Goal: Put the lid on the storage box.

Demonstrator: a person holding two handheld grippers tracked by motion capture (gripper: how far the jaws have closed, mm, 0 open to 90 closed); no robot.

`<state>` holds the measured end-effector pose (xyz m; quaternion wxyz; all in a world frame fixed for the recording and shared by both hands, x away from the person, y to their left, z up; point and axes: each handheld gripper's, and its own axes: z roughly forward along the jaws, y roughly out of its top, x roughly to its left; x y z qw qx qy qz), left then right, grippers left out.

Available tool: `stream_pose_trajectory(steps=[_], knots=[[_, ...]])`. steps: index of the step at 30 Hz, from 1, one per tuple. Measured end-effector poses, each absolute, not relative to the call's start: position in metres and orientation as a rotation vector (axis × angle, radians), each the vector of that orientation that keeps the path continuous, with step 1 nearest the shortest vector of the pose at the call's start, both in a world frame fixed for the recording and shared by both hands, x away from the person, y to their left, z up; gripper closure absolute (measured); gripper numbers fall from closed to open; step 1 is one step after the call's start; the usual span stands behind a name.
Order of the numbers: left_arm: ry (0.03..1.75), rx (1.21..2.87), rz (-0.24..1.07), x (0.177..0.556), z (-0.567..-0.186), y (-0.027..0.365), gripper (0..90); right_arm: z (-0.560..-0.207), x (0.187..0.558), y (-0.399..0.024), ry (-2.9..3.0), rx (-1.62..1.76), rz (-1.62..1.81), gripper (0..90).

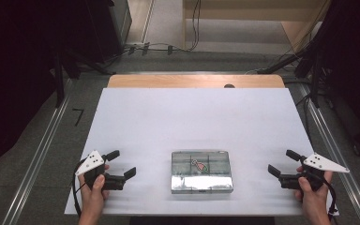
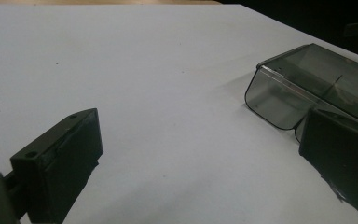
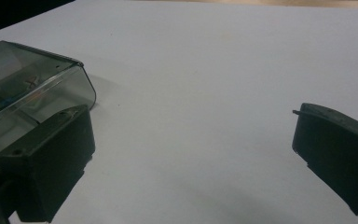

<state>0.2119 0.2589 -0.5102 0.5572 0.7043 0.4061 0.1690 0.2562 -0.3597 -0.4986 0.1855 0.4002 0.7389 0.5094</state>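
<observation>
I see my left hand-held gripper (image 1: 120, 164) and my right hand-held gripper (image 1: 281, 161) resting near me, both wide open and holding nothing. Between them, the clear plastic box with a shut lid (image 1: 201, 171) sits on the white surface (image 1: 192, 117).

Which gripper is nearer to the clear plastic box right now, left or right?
Left, slightly. The left gripper sits open on the table, left of the clear plastic box. The right gripper, also open, sits right of it across a wider gap. Neither touches it.
</observation>
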Motion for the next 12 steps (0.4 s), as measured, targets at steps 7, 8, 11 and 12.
stream_pose_trajectory(steps=[7,8,11,12], knots=[[0.959,1.629,0.392,0.2106,-0.51,0.262,0.0,-0.4996,0.2562,-0.3578,2.083,1.116,1.43,0.0],[0.957,1.637,0.394,0.2109,-0.5101,0.2616,0.0,-0.4995,0.2561,-0.3581,2.08,1.123,1.433,0.0],[0.957,1.642,0.393,0.2113,-0.5102,0.2611,0.0,-0.4999,0.2566,-0.3591,2.076,1.124,1.442,0.0],[0.959,1.642,0.39,0.2115,-0.5103,0.261,0.0,-0.4999,0.2566,-0.3591,2.077,1.125,1.441,0.0]])
